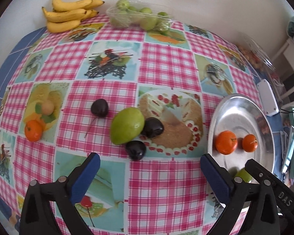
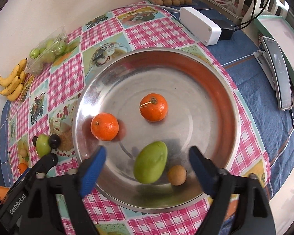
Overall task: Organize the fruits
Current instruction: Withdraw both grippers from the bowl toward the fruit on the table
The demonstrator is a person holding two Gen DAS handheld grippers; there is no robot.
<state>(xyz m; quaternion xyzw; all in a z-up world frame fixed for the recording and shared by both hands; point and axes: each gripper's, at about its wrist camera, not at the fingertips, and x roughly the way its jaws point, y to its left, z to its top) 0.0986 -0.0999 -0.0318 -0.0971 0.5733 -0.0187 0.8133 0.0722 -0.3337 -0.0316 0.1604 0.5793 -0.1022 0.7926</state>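
My left gripper hangs open over the checked cloth with nothing between its fingers. Just beyond it lie a green mango and three dark plums; an orange sits far left. My right gripper stands open over the metal plate. A second green mango lies on the plate between its fingers, and neither pad touches it. Beside that mango rests a small brown fruit. Two oranges sit further in.
Bananas and a clear tub of green fruit stand at the wall. Past the plate are a white box, a clear box of brown fruit and a phone on blue cloth.
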